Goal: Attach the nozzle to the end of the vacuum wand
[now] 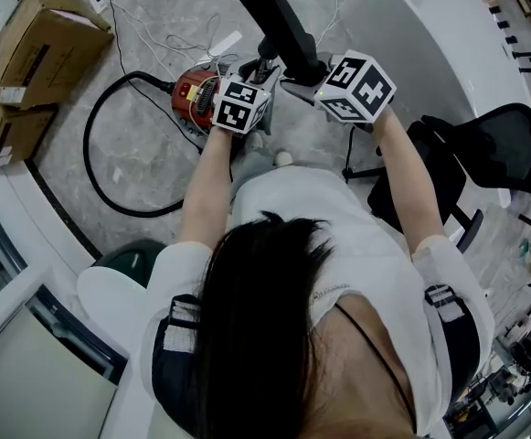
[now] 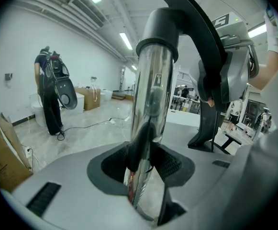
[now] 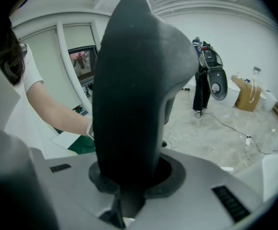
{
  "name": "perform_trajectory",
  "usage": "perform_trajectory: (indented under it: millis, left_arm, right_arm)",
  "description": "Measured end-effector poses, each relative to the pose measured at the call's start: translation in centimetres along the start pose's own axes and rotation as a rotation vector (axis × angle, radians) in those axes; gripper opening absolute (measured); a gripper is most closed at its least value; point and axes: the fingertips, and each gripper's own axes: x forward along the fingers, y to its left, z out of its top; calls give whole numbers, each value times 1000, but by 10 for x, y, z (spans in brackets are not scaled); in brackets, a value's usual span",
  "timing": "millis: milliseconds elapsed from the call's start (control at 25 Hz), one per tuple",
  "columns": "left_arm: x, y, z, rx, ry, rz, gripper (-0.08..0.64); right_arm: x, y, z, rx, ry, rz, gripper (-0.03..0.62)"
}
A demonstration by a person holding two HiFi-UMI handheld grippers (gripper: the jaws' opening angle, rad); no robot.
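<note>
Our left gripper (image 2: 146, 164) squeezes the shiny wand (image 2: 150, 95). Our right gripper (image 3: 129, 176) squeezes the black nozzle (image 3: 134, 80), which meets the wand's top end. We should keep both straight and push till snug.

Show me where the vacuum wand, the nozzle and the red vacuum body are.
vacuum wand (image 2: 152, 104): left gripper view, middle of shiny tube.
nozzle (image 3: 134, 90): right gripper view, broad black face.
red vacuum body (image 1: 190, 92): head view, red housing top.
</note>
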Motion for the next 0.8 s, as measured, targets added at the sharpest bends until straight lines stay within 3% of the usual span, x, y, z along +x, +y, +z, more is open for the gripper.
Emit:
perform_trajectory:
  millis: [600, 800]
  left_arm:
    - [0, -1, -1, 9, -3, 1, 149]
    - [1, 1, -3, 64, 16, 4, 146]
  right_arm:
    - [4, 5, -2, 32, 25, 9, 75]
    - [4, 5, 0, 44, 18, 17, 77]
